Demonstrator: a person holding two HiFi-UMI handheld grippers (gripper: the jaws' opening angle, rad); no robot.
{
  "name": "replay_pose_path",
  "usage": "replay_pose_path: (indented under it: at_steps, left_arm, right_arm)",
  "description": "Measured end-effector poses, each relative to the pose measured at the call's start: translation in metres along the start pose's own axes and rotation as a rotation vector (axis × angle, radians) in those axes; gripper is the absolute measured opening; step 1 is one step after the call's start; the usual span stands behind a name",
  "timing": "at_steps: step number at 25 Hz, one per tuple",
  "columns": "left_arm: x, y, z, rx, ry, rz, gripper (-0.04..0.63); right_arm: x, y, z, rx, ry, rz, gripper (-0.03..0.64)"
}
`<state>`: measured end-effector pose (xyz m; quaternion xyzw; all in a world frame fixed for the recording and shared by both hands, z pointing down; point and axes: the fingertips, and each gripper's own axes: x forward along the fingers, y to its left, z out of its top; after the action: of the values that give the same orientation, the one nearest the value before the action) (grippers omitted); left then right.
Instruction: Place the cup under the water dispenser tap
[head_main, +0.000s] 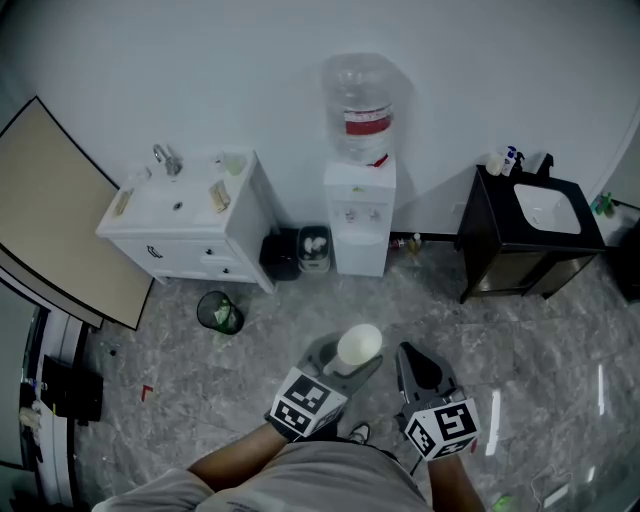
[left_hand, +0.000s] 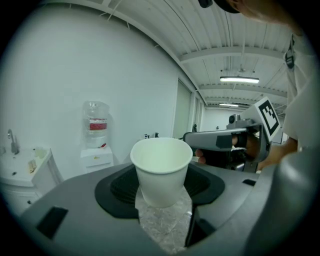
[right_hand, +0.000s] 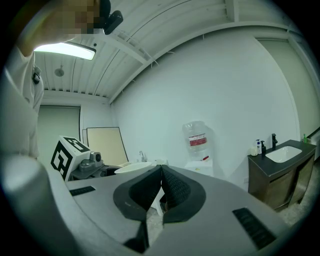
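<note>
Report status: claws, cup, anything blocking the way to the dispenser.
Left claw shut on cup, upright. Right claw shut, empty. Cup not yet at water dispenser, well ahead. Trash bin left of the path, nothing in between.

From my end I count two grippers, left gripper (head_main: 348, 362) and right gripper (head_main: 410, 358), one paper cup (head_main: 358, 346), one water dispenser (head_main: 359, 215) carrying one bottle (head_main: 357, 110), two sink units, white cabinet (head_main: 190, 255) and dark cabinet (head_main: 500, 250), one round floor bin (head_main: 220, 312), one leaning board (head_main: 60, 210)

washbasin (head_main: 190, 250) left, water dispenser (head_main: 360, 215) centre, vanity (head_main: 497, 255) right
</note>
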<state>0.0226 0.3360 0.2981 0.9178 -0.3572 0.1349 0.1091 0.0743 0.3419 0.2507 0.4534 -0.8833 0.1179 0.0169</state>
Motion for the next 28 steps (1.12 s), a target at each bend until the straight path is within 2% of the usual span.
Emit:
replay_pose_path:
  at_steps: [5, 17, 22, 28]
  left_arm:
    - [0.042, 0.05, 0.006, -0.004, -0.039, -0.016, 0.259]
    - [0.176, 0.233, 0.02, 0.066, -0.065, -0.101, 0.259]
    - [0.229, 0.279, 0.016, 0.062, -0.096, -0.104, 0.261]
    - [0.297, 0.315, -0.006, 0.037, -0.108, -0.088, 0.26]
  right_arm:
    - [0.052, -0.029, 0.006, 0.013, -0.02, -0.006, 0.017]
    - [0.245, -0.131, 0.04, 0.049, -0.052, -0.099, 0.017]
    - [0.291, -0.168, 0.034, 0.071, -0.036, -0.109, 0.017]
    - [0.34, -0.234, 0.023, 0.093, -0.027, -0.1, 0.017]
